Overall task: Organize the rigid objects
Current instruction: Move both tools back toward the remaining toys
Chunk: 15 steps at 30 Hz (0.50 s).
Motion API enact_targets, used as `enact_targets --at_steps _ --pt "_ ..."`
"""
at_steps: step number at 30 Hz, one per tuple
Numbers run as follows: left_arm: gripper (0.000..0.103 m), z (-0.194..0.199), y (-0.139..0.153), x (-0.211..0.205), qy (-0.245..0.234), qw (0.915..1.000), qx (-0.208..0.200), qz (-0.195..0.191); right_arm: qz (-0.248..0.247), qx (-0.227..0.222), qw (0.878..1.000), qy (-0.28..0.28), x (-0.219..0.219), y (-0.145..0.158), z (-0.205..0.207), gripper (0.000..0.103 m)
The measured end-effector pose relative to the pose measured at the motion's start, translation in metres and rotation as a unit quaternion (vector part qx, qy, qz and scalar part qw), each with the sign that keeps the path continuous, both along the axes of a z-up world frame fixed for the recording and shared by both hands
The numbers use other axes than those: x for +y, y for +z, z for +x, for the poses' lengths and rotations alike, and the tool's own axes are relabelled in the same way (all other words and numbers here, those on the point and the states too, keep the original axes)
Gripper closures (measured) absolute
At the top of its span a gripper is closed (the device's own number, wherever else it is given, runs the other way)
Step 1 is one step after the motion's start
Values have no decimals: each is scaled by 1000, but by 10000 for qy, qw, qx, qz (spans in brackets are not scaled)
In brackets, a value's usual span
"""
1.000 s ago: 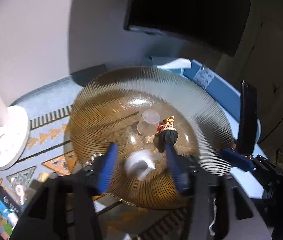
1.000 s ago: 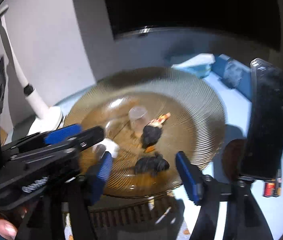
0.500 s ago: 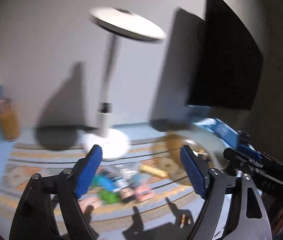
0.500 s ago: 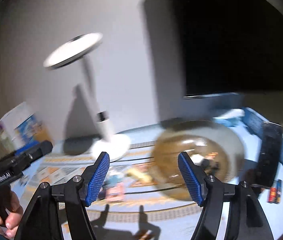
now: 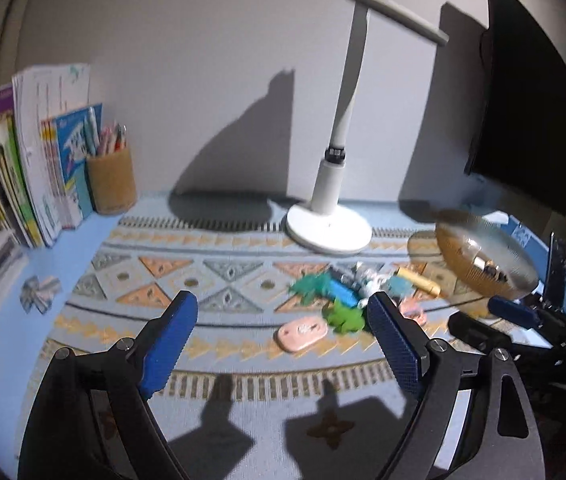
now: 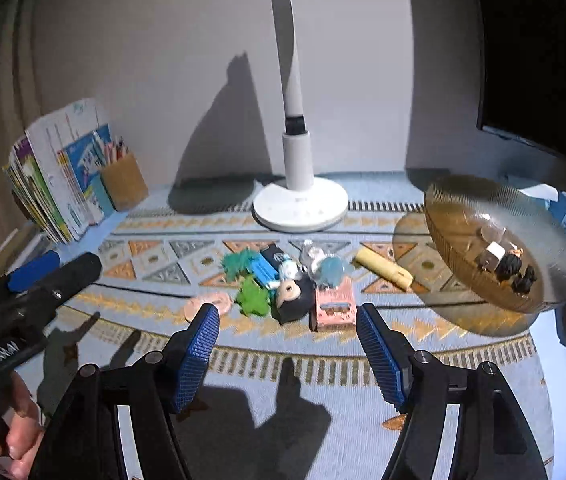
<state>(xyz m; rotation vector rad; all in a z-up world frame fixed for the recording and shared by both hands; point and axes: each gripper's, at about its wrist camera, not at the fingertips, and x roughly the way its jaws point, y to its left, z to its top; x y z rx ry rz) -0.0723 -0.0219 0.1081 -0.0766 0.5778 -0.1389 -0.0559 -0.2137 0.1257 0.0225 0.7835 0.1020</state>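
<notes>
A pile of small toys lies mid-mat: a green figure [image 6: 253, 298], a black round-headed figure [image 6: 295, 298], a pink box [image 6: 335, 306], a yellow cylinder [image 6: 383, 270] and a pink oval piece [image 5: 303, 332]. The ribbed amber glass plate [image 6: 463, 208] at the right holds a white cube [image 6: 495, 250] and dark figures [image 6: 517, 270]. My left gripper [image 5: 283, 320] hovers short of the pile, its jaws opening with nothing between them. My right gripper [image 6: 287, 320] is open and empty, just in front of the black figure.
A white desk lamp [image 6: 301, 204] stands behind the pile. Books [image 6: 55, 176] and a brown pencil cup [image 6: 125, 182] fill the back left corner. A dark monitor [image 5: 531, 120] hangs at the right, with a phone on a stand [image 5: 559, 264] below it.
Both grippers pulled back from above the amber plate and swung left toward the toy pile. The left jaws spread wider, and the white piece formerly between them is gone from them.
</notes>
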Motion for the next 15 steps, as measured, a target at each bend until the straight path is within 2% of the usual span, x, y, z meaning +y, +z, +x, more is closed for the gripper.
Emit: enact_targets --at_steps 7,15 --pt "17 20 -44 -4 -158 9992 356 5 -118 259 9993 -233 -9 -29 11 34" --pt "17 29 -62 -12 -342 9977 541 209 -272 547 9976 -331 -15 -61 27 34"
